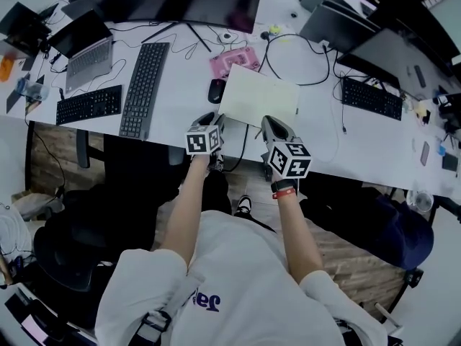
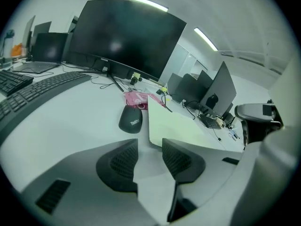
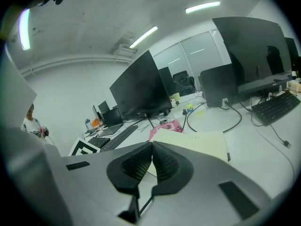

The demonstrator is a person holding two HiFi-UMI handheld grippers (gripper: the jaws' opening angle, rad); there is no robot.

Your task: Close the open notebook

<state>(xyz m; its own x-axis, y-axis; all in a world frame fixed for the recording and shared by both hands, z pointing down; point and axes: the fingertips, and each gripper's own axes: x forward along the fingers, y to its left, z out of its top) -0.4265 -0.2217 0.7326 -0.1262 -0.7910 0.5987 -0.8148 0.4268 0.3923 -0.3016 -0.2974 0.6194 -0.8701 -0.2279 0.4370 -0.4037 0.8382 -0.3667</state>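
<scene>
Beside the mouse point(image 1: 217, 90) on the desk point(image 1: 180, 114), the notebook point(image 1: 259, 96) lies flat, seemingly shut. Left gripper point(image 2: 150, 149) gapes empty and right gripper point(image 3: 152, 149) is pinched on nothing; a stray nudge could shove the notebook into the mouse

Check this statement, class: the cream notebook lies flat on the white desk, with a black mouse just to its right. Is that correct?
No. The mouse sits to the left of the notebook, not its right; the head view shows this. The rest holds: the notebook lies flat on the desk.
</scene>
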